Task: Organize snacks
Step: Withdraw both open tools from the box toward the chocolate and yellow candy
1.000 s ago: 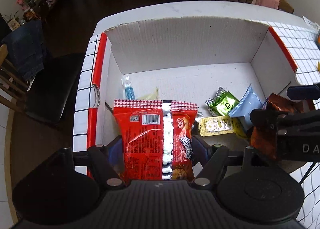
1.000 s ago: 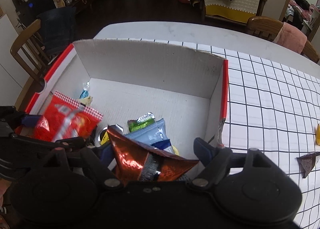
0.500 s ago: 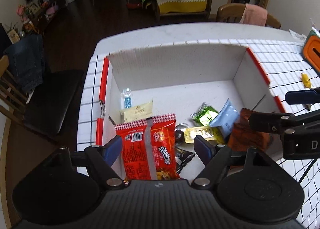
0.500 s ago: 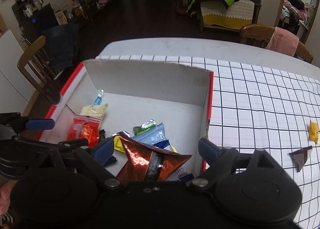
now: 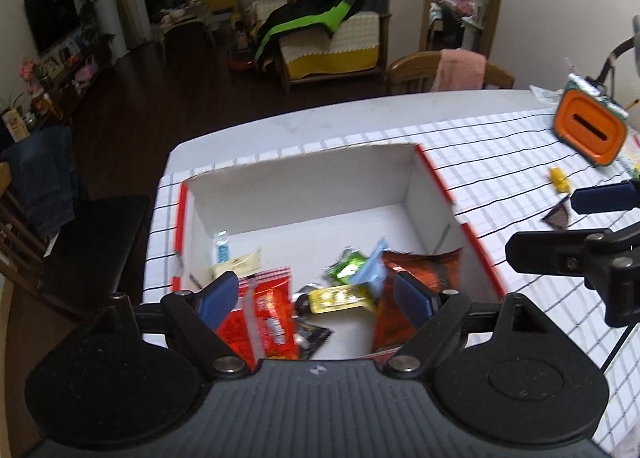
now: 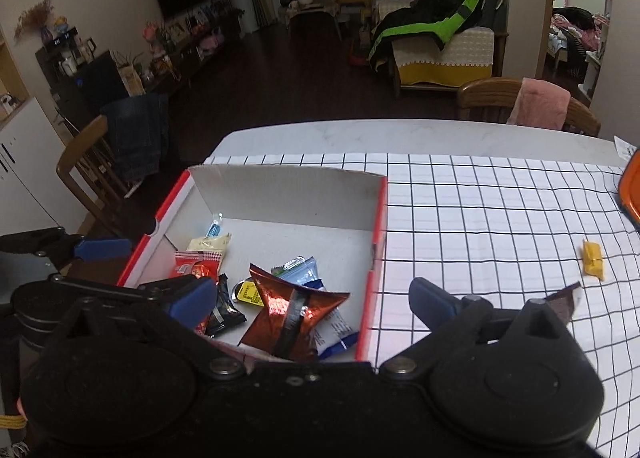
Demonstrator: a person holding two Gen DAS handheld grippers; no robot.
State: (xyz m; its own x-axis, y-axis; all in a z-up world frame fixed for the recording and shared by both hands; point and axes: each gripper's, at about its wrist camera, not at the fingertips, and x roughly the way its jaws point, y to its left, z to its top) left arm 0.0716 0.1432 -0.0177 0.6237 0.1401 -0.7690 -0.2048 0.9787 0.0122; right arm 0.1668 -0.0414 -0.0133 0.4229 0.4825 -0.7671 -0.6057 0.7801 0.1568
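Remaining loose snacks lie right of box, nearest right gripper.
Both sets of jaws are opening and empty: left gripper and right gripper hover over the box, where red packet and copper packet lie. Yellow candy and dark wrapper sit on the counter beyond the box's right wall, with clear counter around them.
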